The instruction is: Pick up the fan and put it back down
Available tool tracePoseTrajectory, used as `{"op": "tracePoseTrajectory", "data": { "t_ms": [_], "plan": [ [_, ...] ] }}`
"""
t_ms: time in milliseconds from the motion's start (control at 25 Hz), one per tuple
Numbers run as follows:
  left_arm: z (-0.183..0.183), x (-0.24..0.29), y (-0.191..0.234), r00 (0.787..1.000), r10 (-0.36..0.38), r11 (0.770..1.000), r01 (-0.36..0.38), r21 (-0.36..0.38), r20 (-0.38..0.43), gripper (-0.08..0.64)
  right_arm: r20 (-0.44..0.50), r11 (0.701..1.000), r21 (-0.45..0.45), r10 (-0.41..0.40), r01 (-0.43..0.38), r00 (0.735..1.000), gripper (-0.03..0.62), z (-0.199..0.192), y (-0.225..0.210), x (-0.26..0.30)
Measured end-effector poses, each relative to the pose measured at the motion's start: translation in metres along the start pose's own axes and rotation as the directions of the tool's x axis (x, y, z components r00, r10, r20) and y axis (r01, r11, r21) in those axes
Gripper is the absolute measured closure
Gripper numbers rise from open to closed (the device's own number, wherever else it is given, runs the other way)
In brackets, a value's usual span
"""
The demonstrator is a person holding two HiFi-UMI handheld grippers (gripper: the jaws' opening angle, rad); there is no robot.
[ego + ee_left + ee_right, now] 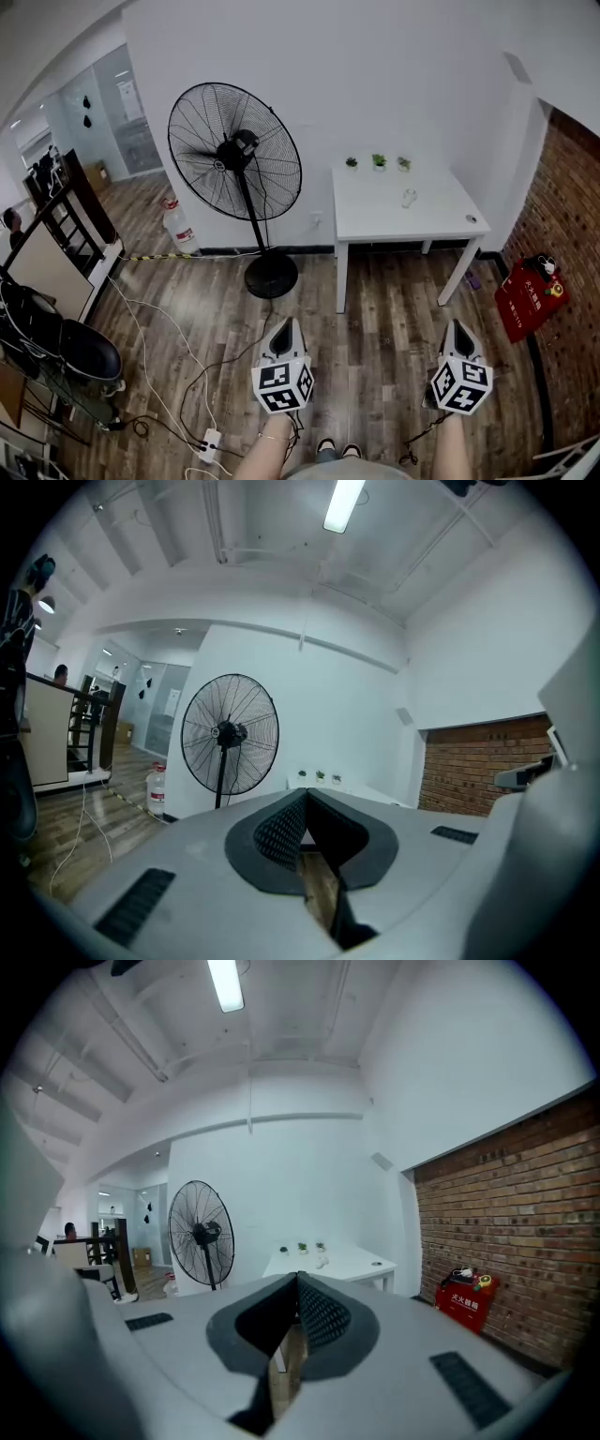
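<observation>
A: Standing where, the fan (234, 155)?
B: Upper left of centre, upright on its floor base, well apart from both tools; whether it is plugged in is hard to tell.
A: Left gripper (285, 324)?
B: Lower middle, tips pressed together, empty, merely carried.
A: Right gripper (458, 325)?
B: Lower right, likewise closed on nothing

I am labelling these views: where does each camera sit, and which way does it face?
Head view: on the person's head, looking steeply down at the fan, white table and floor; left gripper, right gripper and forearms show.
Left gripper view: on the left gripper, along its shut jaws toward the fan.
Right gripper view: on the right gripper, along its shut jaws toward the white table.
Shared: all show fan and white table.
</observation>
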State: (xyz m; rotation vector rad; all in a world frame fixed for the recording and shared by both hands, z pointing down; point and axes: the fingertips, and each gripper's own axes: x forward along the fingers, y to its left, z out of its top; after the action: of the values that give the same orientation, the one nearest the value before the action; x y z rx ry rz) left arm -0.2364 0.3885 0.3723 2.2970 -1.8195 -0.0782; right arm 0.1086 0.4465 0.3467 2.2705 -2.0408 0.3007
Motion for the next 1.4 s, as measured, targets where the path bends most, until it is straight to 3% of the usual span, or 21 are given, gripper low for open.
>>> {"op": "tracePoseTrajectory", "data": {
  "t_ms": [640,760,1400],
  "plan": [
    [-0.005,-0.002,0.002,0.999,0.036,0.999,-0.036,-0.014,-0.002,0.549,0.013,1.000,-0.025,0.012,-0.012,1.000,0.589,0.006,-0.002,0.007],
    [-0.004,-0.005,0.003,0.999,0.045,0.999,-0.045,-0.015,0.002,0.549,0.010,0.999,-0.024,0.033,-0.033,0.999,0.525,0.007,0.000,0.007],
    [-0.006,-0.018,-0.009,0.997,0.082,0.997,-0.082,0.005,0.014,0.549,0.020,0.998,-0.006,0.058,-0.058,0.998,0.413,0.001,-0.018,0.001]
  ]
}}
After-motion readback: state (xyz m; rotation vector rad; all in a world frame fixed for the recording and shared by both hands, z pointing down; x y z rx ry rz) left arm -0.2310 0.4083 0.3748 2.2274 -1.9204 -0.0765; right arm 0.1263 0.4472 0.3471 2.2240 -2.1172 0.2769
